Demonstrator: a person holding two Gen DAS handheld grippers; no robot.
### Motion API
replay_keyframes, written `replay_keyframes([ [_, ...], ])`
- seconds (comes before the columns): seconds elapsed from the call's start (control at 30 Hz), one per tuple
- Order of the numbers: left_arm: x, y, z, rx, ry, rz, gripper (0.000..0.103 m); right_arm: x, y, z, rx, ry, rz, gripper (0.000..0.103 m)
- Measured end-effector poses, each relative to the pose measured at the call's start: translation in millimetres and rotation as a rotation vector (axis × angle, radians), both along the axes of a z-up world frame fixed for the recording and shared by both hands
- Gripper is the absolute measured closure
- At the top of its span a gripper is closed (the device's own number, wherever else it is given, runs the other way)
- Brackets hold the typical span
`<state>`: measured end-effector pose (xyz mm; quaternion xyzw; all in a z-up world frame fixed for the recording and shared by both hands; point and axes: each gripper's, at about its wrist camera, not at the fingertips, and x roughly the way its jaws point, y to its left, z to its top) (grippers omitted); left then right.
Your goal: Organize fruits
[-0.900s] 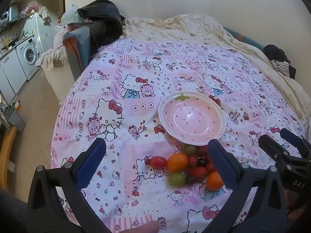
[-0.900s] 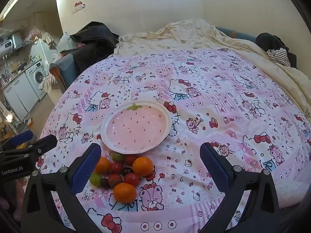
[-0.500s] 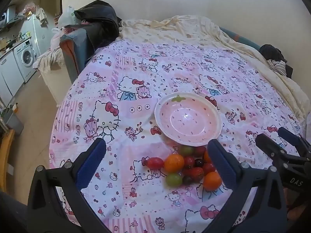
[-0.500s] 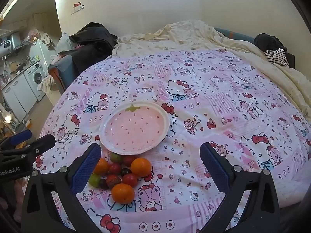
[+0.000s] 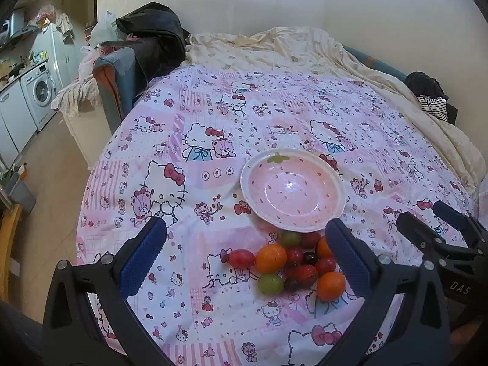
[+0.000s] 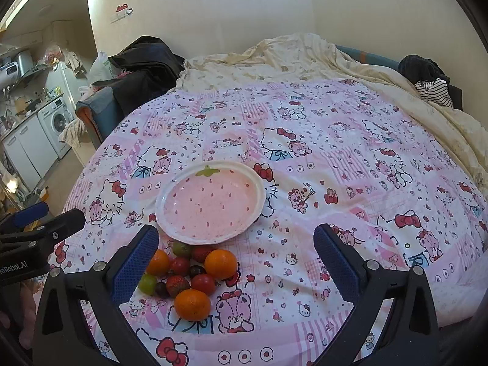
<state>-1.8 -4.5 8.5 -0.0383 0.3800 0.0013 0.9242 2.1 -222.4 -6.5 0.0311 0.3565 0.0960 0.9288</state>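
A pink strawberry-pattern plate (image 5: 335,183) lies empty on the pink cartoon-cat bedsheet; it also shows in the right wrist view (image 6: 259,195). Just in front of it sits a pile of small fruits (image 5: 292,262): oranges (image 5: 270,258), red tomatoes (image 5: 242,258), green grapes (image 5: 270,284) and dark ones. The same pile (image 6: 186,274) shows in the right wrist view, with one orange (image 6: 192,304) nearest. My left gripper (image 5: 244,259) is open and empty above the pile. My right gripper (image 6: 236,259) is open and empty, with the pile by its left finger.
A cream blanket (image 5: 289,48) is bunched at the bed's far side. Dark clothes (image 5: 152,33) lie on a chair at the back left, striped clothing (image 6: 433,88) at the back right. The bed's left edge drops to the floor, with a washing machine (image 5: 39,94) beyond.
Both grippers have drawn back and risen slightly; the plate and fruit pile sit a little lower and farther in both views. Nothing was grasped.
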Motion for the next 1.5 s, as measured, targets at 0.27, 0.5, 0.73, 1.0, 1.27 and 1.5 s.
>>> replay_keyframes([
  [0.27,0.5,0.8,-0.3,-0.012,0.007,0.002,0.0,-0.8,0.4,0.5,-0.005,-0.003,-0.001,0.0],
  [0.5,1.4,4.0,-3.2,-0.024,0.015,0.006,0.0,-0.8,-3.1,2.4,0.003,-0.011,-0.019,0.0],
  [0.73,0.8,1.4,-3.7,-0.008,0.0,-0.003,0.0,-1.5,-6.2,1.9,0.003,-0.012,-0.031,0.0],
  [1.0,0.4,-0.3,-2.5,0.005,-0.002,-0.003,0.0,-3.6,-5.2,2.2,0.0,-0.024,-0.02,0.0],
  [1.27,-1.2,-0.9,-1.6,0.007,-0.005,0.0,0.0,-5.0,-3.6,1.6,0.004,-0.025,-0.019,0.0],
  [1.5,-1.1,-0.4,0.1,0.004,-0.005,-0.002,0.0,-4.6,-4.2,1.6,0.004,-0.024,-0.019,0.0],
])
